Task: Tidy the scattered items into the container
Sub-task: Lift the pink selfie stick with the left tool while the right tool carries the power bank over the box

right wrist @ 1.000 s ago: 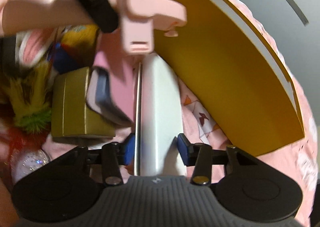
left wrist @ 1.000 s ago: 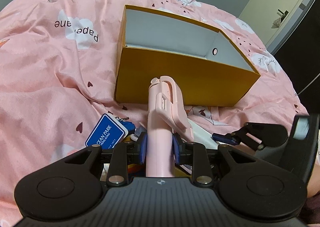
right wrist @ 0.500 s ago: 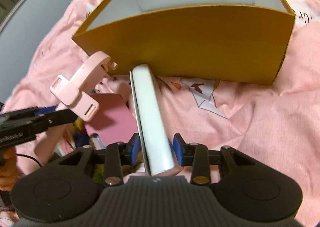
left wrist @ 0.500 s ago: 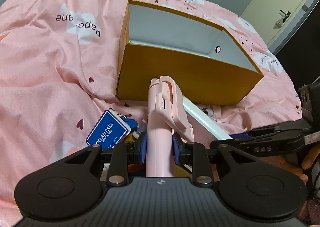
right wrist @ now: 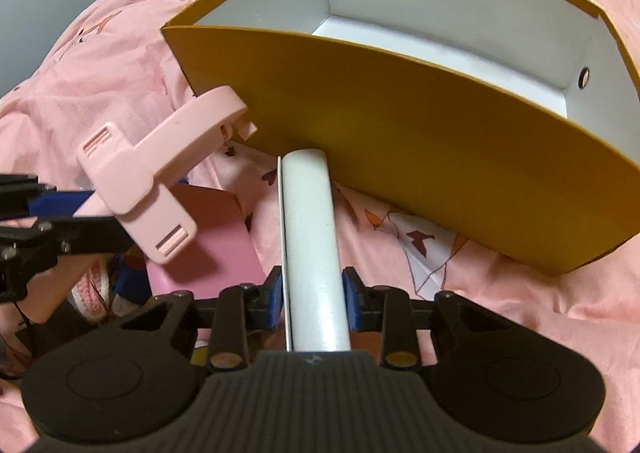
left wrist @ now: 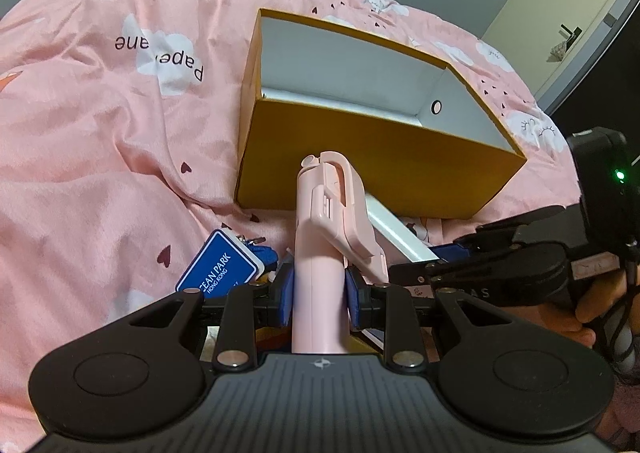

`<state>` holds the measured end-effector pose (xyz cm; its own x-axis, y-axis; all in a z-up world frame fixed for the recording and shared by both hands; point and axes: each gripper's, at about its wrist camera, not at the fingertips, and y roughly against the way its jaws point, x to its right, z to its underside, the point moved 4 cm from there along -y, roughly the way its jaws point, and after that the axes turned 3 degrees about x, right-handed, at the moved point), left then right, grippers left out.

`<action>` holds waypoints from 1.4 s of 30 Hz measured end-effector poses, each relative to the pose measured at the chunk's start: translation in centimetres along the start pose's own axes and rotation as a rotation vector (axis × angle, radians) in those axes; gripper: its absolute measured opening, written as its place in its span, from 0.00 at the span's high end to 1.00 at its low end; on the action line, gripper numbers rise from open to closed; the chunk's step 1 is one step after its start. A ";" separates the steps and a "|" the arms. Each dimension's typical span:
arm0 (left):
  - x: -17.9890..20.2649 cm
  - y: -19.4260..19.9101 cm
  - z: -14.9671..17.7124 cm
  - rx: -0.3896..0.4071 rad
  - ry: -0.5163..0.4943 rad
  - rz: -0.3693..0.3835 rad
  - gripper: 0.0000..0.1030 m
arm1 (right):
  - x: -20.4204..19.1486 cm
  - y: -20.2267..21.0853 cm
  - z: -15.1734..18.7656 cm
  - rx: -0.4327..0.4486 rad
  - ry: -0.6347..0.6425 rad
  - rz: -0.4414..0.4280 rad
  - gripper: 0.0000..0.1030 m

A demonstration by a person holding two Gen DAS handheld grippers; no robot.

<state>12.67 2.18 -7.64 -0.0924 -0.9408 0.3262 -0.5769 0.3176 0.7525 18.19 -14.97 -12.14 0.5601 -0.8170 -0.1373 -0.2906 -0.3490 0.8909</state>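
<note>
An open orange box (left wrist: 360, 149) with a white inside stands on the pink bedspread. My left gripper (left wrist: 320, 289) is shut on a pink folding phone holder (left wrist: 324, 237), which it holds upright in front of the box's near wall. In the right wrist view the same holder (right wrist: 140, 181) and left gripper (right wrist: 60, 209) are at the left. My right gripper (right wrist: 312, 293) has a long white slab (right wrist: 308, 233) between its blue pads, and its jaws are closing on it. The slab's far end points at the box wall (right wrist: 400, 125). From the left wrist, the slab (left wrist: 396, 233) and right gripper (left wrist: 500, 265) are at the right.
A blue "Ocean Park" tag (left wrist: 220, 273) lies left of the holder. Below the holder are a pink card-like item (right wrist: 216, 237) and a knitted pink-and-white thing (right wrist: 92, 289). The rumpled bedspread (left wrist: 100, 173) surrounds the box. A door (left wrist: 568, 13) is at the far right.
My right gripper has risen and rolled with the white slab, so it now looks down into the box. It has come in beside the left gripper. The left gripper has kept still.
</note>
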 end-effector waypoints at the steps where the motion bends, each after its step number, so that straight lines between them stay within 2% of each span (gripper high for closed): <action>1: 0.1 0.1 0.0 0.004 -0.003 0.000 0.70 | 0.0 0.2 0.1 0.005 -0.002 0.002 0.69; 12: 1.6 3.2 -2.1 0.085 -0.040 0.046 0.70 | 0.6 7.0 -0.5 0.121 -0.061 -0.040 0.70; 19: 2.3 5.1 -5.4 0.160 -0.082 0.043 0.70 | 0.2 11.4 -3.9 0.246 -0.073 -0.106 0.69; 23: 2.0 5.1 -7.9 0.201 -0.102 0.015 0.70 | 1.2 12.9 -6.3 0.328 -0.072 -0.061 0.69; 31: 0.1 3.2 -12.1 0.233 -0.078 -0.021 0.70 | 4.2 9.3 -11.9 0.329 -0.178 -0.039 0.69; 37: -1.5 1.4 -14.4 0.230 -0.054 -0.030 0.70 | 6.2 3.9 -15.4 0.260 -0.329 -0.106 0.69; 42: -2.5 -0.4 -15.5 0.216 -0.036 -0.025 0.70 | 6.7 -0.6 -17.2 0.185 -0.388 -0.116 0.69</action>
<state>25.69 6.23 0.11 -0.1026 -0.9530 0.2850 -0.7398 0.2646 0.6186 35.47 -12.33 -6.16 0.2751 -0.8672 -0.4151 -0.3973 -0.4957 0.7723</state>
